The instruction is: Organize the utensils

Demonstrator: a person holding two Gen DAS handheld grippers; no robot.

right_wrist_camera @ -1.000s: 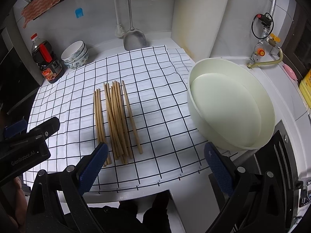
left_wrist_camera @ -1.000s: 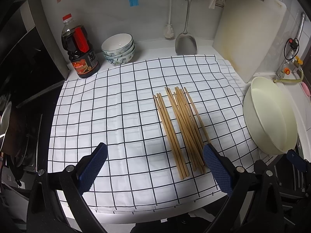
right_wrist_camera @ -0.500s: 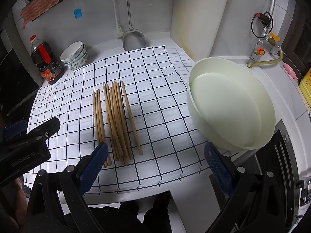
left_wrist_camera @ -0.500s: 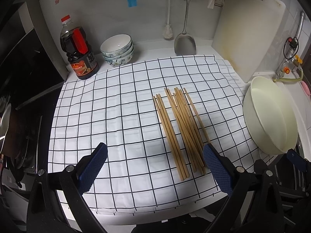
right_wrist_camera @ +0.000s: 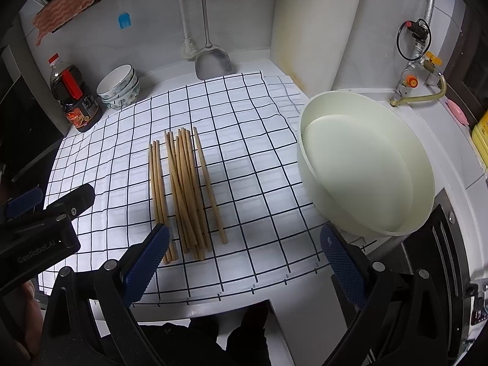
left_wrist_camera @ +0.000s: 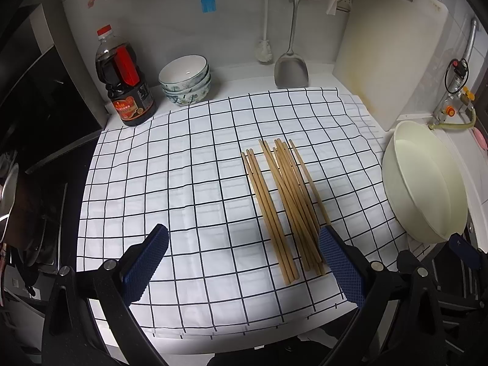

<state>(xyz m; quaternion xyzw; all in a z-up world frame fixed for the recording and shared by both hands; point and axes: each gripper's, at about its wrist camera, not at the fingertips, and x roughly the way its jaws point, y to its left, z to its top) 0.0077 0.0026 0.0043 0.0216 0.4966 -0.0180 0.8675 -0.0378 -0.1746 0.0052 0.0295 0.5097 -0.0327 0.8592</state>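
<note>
Several wooden chopsticks (left_wrist_camera: 285, 201) lie side by side on a white black-checked cloth (left_wrist_camera: 183, 183), pointing away from me; they also show in the right wrist view (right_wrist_camera: 183, 192). My left gripper (left_wrist_camera: 242, 262) is open and empty above the cloth's near edge, its right pad beside the chopsticks' near ends. My right gripper (right_wrist_camera: 244, 262) is open and empty above the counter's front edge, its left pad over the chopsticks' near ends. The left gripper's body (right_wrist_camera: 39, 228) shows at the left of the right wrist view.
A large cream basin (right_wrist_camera: 366, 164) stands right of the cloth, also in the left wrist view (left_wrist_camera: 424, 183). A dark sauce bottle (left_wrist_camera: 123, 82), stacked bowls (left_wrist_camera: 186, 80), a hanging metal spatula (left_wrist_camera: 291, 67) and a white cutting board (left_wrist_camera: 393, 45) line the back wall.
Both grippers have hardly moved; the views have shifted only slightly. The chopsticks lie as before and both grippers stay open.
</note>
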